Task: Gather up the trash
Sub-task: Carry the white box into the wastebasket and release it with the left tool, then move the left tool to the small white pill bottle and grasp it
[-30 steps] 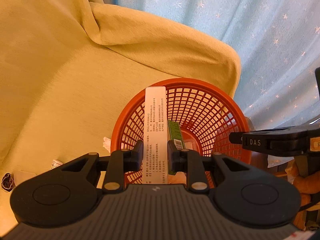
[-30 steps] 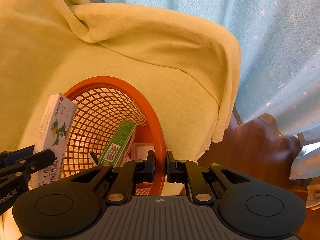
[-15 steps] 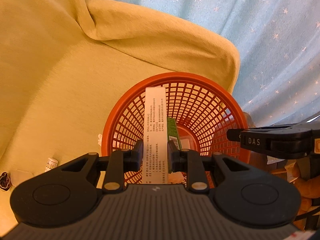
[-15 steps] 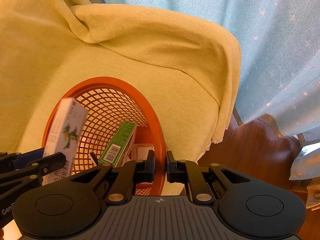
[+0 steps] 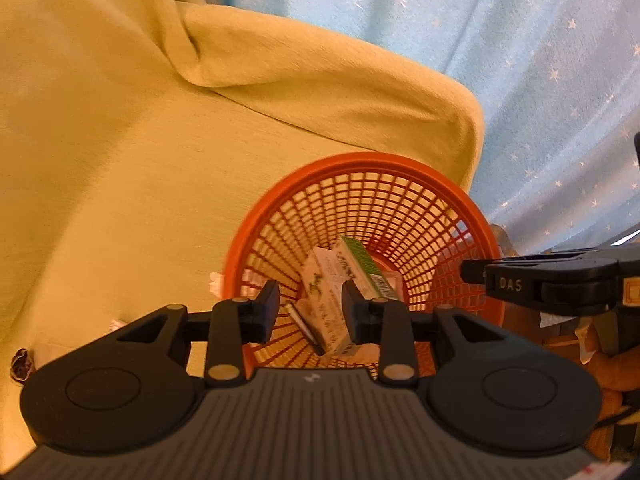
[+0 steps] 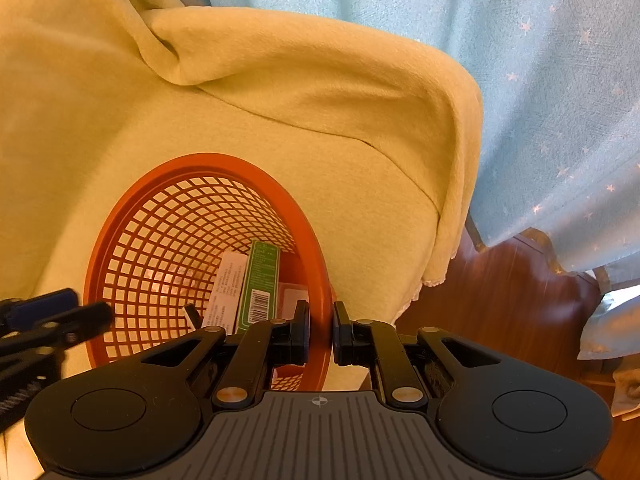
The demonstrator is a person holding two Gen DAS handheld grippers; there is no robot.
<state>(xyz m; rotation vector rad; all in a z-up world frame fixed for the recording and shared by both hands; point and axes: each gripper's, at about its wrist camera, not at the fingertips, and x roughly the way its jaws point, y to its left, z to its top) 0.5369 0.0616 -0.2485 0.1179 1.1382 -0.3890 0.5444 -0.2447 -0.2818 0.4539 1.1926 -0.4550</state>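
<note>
Now the left gripper [image 5: 309,305] has let go: its jaws stand open above the orange basket [image 5: 280,204], where half a second ago they were clamped on the white box [image 5: 325,300]. That box lies tilted inside the basket, resting against the green box [image 5: 360,264] near the bottom, with a thin dark stick-like piece [image 5: 304,326] beside it; what that is I cannot tell. From the right wrist view the white box [image 6: 228,284] and green box [image 6: 260,280] lean side by side against the basket's near wall. The right gripper [image 6: 320,334] is as before, jaws closed on the basket's rim [image 6: 320,280] at the side nearest the sofa's edge.

The basket sits on the yellow cover [image 5: 120,160] close to its front corner, where the cloth drops off to the wooden floor [image 6: 500,300]. A blue starred curtain [image 6: 520,80] hangs just past that edge. Left of the basket the cover is mostly open, with small white scraps [image 5: 216,280] just beside the rim and a dark crumpled bit [image 5: 19,364] near the far left.
</note>
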